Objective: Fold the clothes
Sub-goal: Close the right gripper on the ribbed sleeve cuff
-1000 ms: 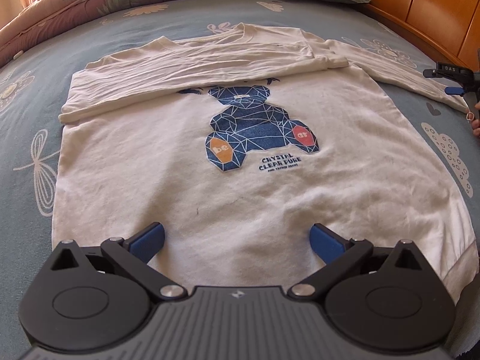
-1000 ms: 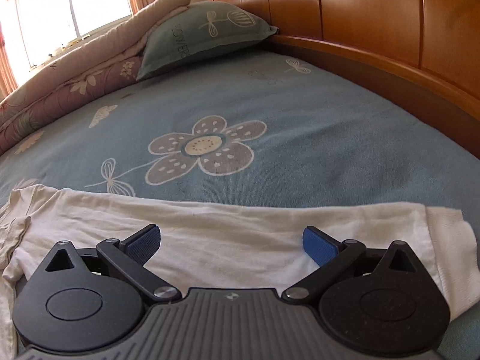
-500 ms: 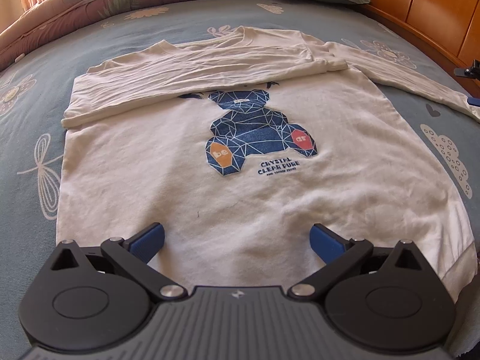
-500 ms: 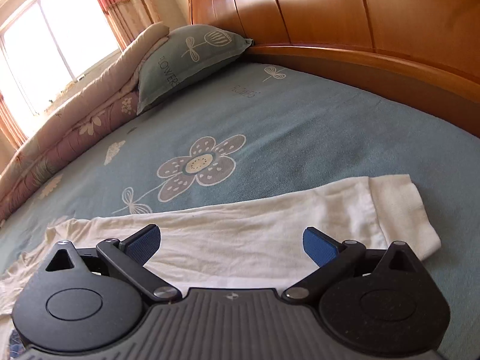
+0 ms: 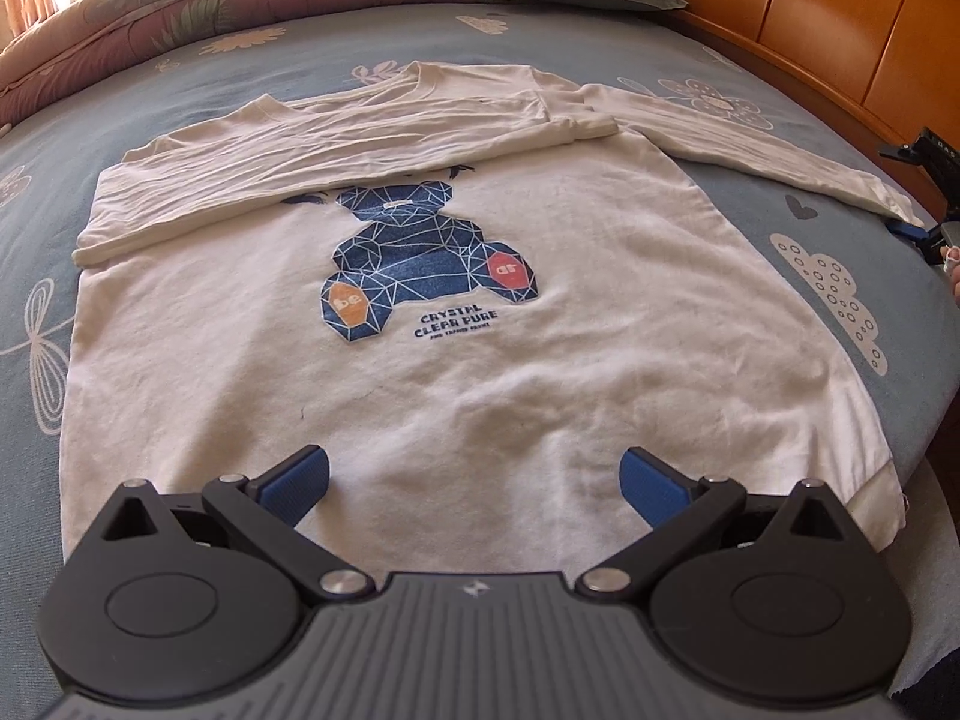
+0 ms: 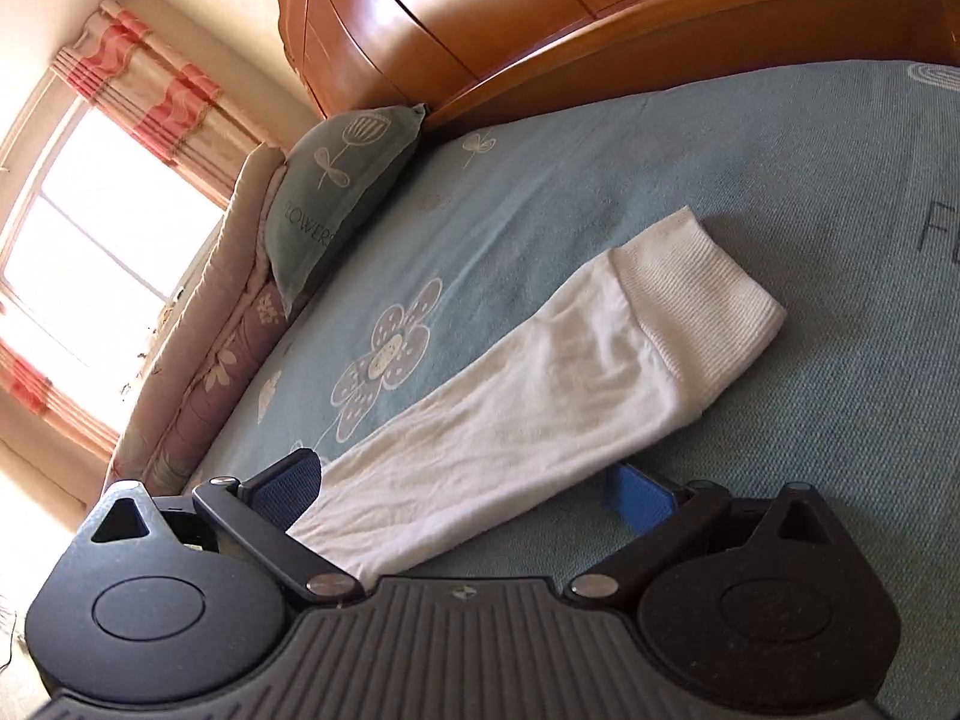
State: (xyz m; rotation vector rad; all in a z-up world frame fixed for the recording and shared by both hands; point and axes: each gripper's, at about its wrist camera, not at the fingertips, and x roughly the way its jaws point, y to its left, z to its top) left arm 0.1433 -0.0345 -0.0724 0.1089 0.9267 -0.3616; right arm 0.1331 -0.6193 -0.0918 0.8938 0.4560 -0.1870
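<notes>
While shirt (image 5: 480,360) lies flat on bed (image 5: 180,78) | left claw (image 5: 474,480) apart | right claw (image 6: 468,492) apart, straddling sleeve (image 6: 540,408)

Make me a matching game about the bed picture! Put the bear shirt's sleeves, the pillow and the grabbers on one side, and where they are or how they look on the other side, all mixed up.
Things:
1. near sleeve
2. far sleeve
3. pillow
4. left gripper

Places or states:
A. leaning beside the wooden headboard
B. open, above the hem of the shirt
C. folded across the chest, above the bear print
D. stretched out flat on the blue bedsheet, between the open fingers of the right gripper

Pairs: 1-C, 2-D, 3-A, 4-B
</notes>
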